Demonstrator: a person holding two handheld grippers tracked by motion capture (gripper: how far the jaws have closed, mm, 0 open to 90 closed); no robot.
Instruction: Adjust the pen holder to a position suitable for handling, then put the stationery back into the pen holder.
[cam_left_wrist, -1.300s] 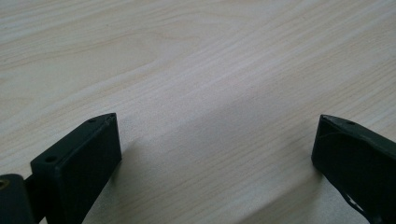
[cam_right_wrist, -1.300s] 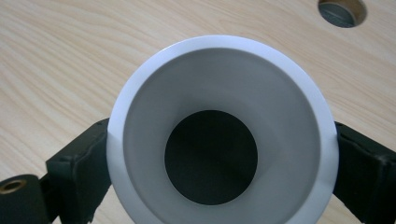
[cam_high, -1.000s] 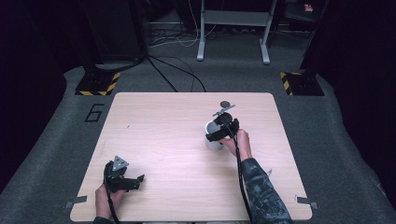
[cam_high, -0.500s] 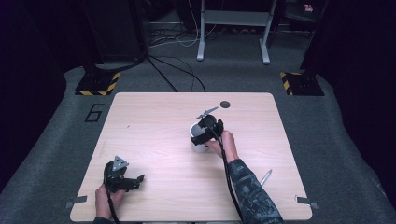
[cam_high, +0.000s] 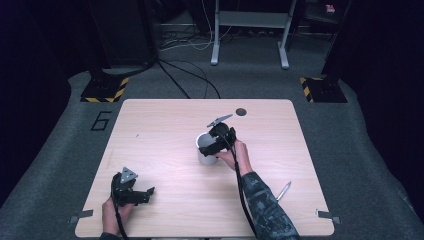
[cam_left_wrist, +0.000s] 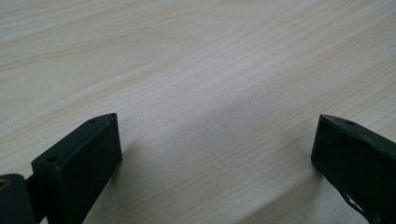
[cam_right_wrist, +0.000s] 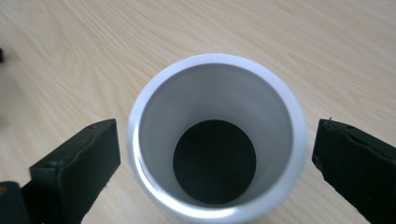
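A white cup (cam_high: 203, 156) with a dark bottom stands upright near the middle of the light wooden table (cam_high: 165, 125). My right gripper (cam_high: 210, 146) reaches over it from the right. In the right gripper view the cup (cam_right_wrist: 215, 88) sits between the two black jaws of my right gripper (cam_right_wrist: 215, 154). These jaws have just been opening, and a thin gap shows on each side of the rim. My left gripper (cam_high: 144, 193) rests near the table's front left corner. In the left gripper view its jaws (cam_left_wrist: 217, 140) stand wide apart over bare wood.
A silver pen (cam_high: 283, 190) lies near the table's front right. A small dark round spot (cam_high: 241, 111) marks the far edge. Cables (cam_high: 185, 85) and a desk frame (cam_high: 250, 30) sit on the grey floor beyond the table.
My right gripper and the white cup have moved left and a little nearer, toward the table's middle. The left gripper has stayed where it was.
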